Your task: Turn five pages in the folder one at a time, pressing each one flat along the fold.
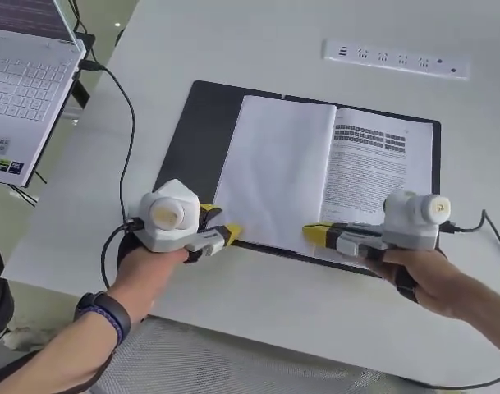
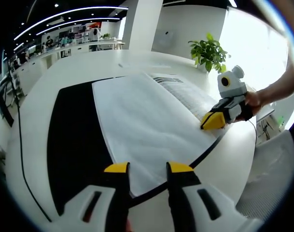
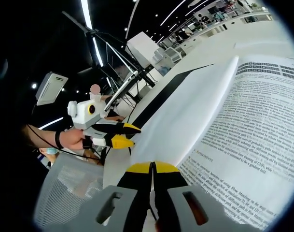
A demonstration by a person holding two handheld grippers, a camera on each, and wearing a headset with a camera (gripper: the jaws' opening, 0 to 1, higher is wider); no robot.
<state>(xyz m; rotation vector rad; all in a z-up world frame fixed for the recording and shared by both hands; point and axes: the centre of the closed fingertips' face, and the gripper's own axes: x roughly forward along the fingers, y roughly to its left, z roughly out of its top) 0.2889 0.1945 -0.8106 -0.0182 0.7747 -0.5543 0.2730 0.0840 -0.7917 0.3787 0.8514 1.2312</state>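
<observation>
**benchrat:** What's the risk from here? The folder (image 1: 202, 131) lies open on the tabletop (image 1: 258, 49), with a blank page (image 1: 274, 172) on the folder's left half and a printed page (image 1: 373, 180) on its right half.

**jawsy:** Biggest one imo is that the blank page isn't flat. It humps up right beside the folder's fold (image 1: 327, 156), so without a press along there it could spring back over. A press that goes off-line could crease it crooked.

The other worry is the right tool (image 1: 315, 235). It sits at the folder's near edge, just right of the fold, with its jaws clenched tip to tip. I can't tell if a sheet is pinched in there. If it nips two sheets at once, that's a double turn and the count of five goes off.

**benchrat:** And the other one?

**jawsy:** The left tool (image 1: 227, 235) is released, with a clear gap between the jaws and nothing in them. Its tips are at the folder's near-left corner, by the blank page's bottom edge. A sideways drag from there could scuff that corner or shove the whole folder.

**benchrat:** Hand poses?

**jawsy:** Both are low. The left hand (image 1: 147, 263) comes in off the folder's near-left corner with its tool pointing along the near edge toward the fold. The right hand (image 1: 430, 271) comes in off the near-right corner and points the opposite way. So the tips face each other along the folder's near edge, well apart.
</observation>
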